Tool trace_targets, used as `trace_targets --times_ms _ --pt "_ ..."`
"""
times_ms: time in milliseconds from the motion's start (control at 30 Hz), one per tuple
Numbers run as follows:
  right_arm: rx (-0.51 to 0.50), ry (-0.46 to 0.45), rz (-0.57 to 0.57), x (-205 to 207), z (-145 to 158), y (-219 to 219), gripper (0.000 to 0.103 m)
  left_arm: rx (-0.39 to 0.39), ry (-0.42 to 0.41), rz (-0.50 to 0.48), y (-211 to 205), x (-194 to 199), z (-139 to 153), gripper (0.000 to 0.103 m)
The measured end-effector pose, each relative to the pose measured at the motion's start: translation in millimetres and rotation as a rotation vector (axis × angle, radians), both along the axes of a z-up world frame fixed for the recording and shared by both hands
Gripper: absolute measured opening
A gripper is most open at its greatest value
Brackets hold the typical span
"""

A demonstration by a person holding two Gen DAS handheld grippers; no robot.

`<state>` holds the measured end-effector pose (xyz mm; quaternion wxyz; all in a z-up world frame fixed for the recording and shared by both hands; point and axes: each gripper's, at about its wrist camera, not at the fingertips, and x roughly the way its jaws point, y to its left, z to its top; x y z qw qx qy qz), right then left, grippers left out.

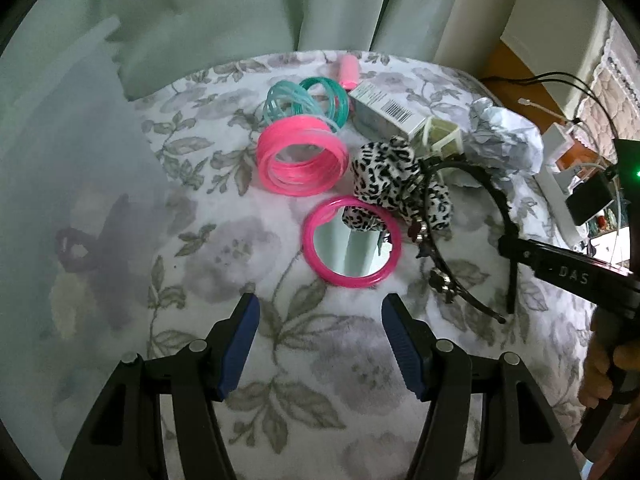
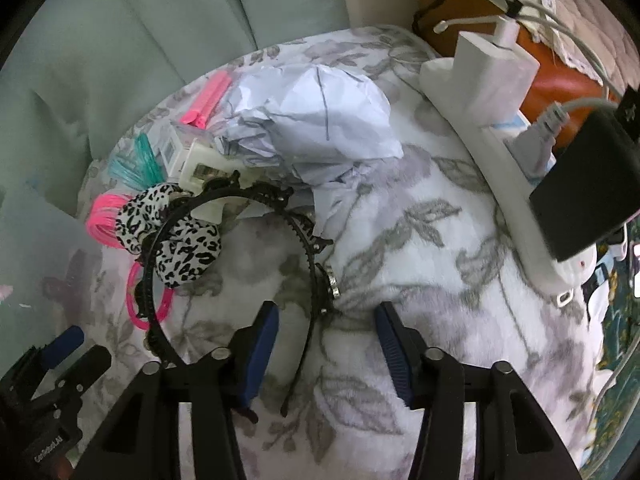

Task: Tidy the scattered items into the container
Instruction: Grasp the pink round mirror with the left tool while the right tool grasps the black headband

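- Surface: a white fleece blanket printed with grey flowers and leaves, with every item below lying on it.
- Left gripper: black frame, blue ribbed pads, jaws spread wide and holding nothing; it hangs over bare blanket just near of the single ring.
- Right gripper: the same build, jaws parted and not clamped on anything; one black headband arm lies on the blanket between its blue pads, and contact cannot be judged.
- Black toothed plastic headband with metal studs: an open arc on the right side of the pile, its tips pointing near.
- Leopard-print black-and-white fabric scrunchie: touching the headband's far-left curve and overlapping the far edge of the single ring.
- Single flat pink plastic ring with a mirror-like centre: nearest item to the left gripper.
- Stack of pink plastic bangles: just far-left of the single ring.
- Cluster of teal translucent bangles: just beyond the pink stack.
- Small white cardboard box with a barcode: right of the teal bangles.
- Cream-coloured square plastic piece: touching the box's right end.
- Pink cylindrical object: at the far edge.
- Crumpled white paper: far right of the pile.
- Translucent plastic container wall: at the left; dark shapes show dimly through it.
- White power strip with plugged adapters: along the blanket's right edge.
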<state>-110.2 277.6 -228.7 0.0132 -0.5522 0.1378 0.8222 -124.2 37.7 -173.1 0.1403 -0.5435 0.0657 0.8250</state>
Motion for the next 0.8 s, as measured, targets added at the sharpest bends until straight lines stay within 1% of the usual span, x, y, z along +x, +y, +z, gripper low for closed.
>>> trace_targets --times_ms 100,333,633,800 --pt "0.016 0.000 -0.011 3 -1 3 0.035 -0.003 -0.008 -0.006 2 -4 -6 0.065" --pt "0.025 -0.004 -0.018 15 -1 10 0.017 -0.008 -0.012 -0.040 11 -6 -14 0.065" --pt "0.013 -0.017 -0.052 36 -1 24 0.017 -0.020 -0.002 -0.086 24 -15 -22 0.065" --pt "0.007 -0.020 -0.056 47 -2 28 0.017 -0.037 -0.005 -0.108 32 -25 -32 0.065"
